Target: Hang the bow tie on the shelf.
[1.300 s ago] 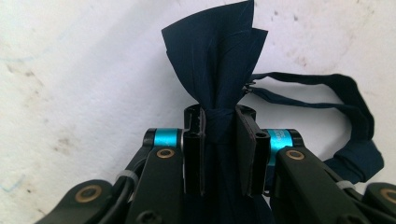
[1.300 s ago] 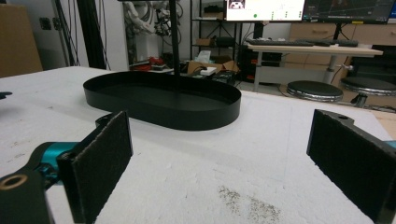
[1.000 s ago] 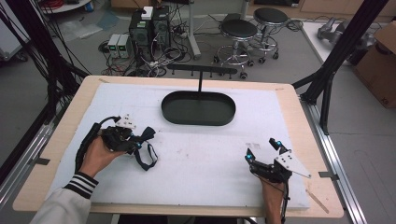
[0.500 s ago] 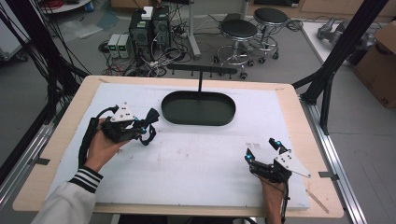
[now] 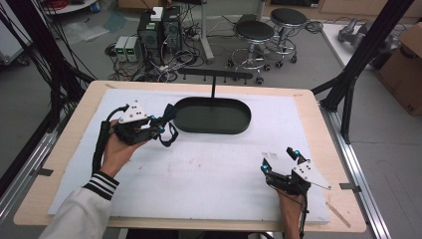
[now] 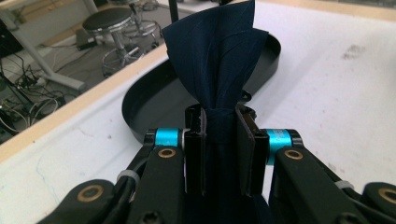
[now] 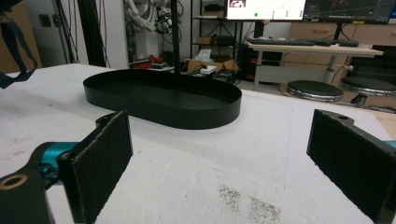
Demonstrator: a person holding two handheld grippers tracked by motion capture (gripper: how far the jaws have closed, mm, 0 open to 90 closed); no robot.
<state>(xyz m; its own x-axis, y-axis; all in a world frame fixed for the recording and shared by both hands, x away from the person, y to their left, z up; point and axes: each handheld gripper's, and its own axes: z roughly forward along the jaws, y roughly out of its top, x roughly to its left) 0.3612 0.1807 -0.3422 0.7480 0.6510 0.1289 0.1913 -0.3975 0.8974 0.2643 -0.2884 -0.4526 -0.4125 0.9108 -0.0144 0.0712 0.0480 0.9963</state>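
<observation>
My left gripper (image 5: 161, 124) hovers just left of the black oval tray (image 5: 214, 130) and is shut on a navy bow tie (image 5: 168, 113). The tie's strap (image 5: 170, 138) hangs in a loop below the jaws. In the left gripper view the bow tie (image 6: 217, 56) fans out above the closed jaws of the left gripper (image 6: 219, 135), with the tray (image 6: 154, 102) right behind it. My right gripper (image 5: 277, 159) rests near the table's front right, open and holding nothing. The right gripper view shows the right gripper (image 7: 219, 158) with its pads wide apart, facing the tray (image 7: 163, 112).
A thin black post with a crossbar of pegs (image 5: 214, 74) rises from the tray's far side. A white mat (image 5: 214, 174) covers the wooden table. Stools, computers and cables stand on the floor beyond the far edge.
My left gripper has carried the bow tie away from the front left, farther back and to the right, up to the tray's left end. The right gripper has stayed still.
</observation>
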